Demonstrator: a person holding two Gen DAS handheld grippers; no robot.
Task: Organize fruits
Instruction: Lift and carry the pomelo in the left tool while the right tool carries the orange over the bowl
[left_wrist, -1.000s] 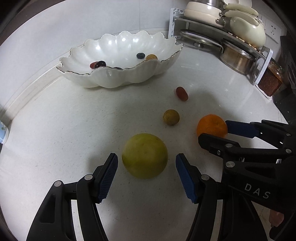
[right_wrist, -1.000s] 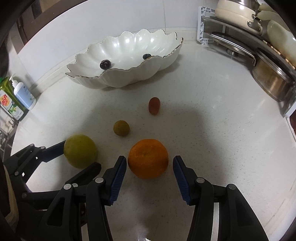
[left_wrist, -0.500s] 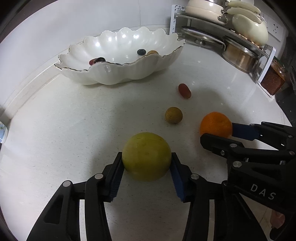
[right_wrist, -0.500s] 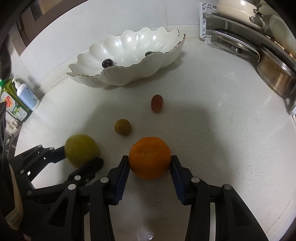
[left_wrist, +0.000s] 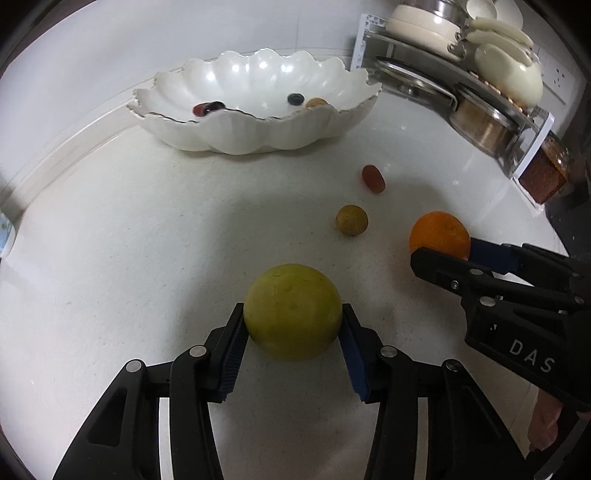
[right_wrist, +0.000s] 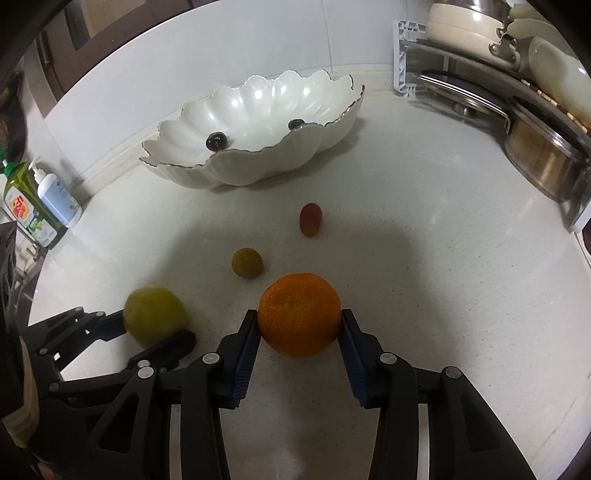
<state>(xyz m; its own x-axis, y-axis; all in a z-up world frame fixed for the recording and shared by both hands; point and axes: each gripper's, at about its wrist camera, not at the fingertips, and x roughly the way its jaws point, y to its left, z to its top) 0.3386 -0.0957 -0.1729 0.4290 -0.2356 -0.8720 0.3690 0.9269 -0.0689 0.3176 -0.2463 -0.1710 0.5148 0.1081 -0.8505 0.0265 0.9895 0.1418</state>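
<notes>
Left gripper (left_wrist: 292, 332) clamps round green fruit (left_wrist: 291, 312); right gripper (right_wrist: 299, 332) clamps orange (right_wrist: 299, 315)

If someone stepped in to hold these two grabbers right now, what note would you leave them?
Left gripper: shut on the yellow-green fruit, which seems to rest on the counter.
Right gripper: shut on the orange, also low at the counter.
Both sets of jaws have just been closing onto their fruit.
Loose on the counter: a small brown round fruit and a red oval fruit, between the grippers and the white scalloped bowl.
Done: a few small dark and red fruits lie in the bowl.
Left: likely carry both held fruits to the bowl, then the two loose ones.
</notes>
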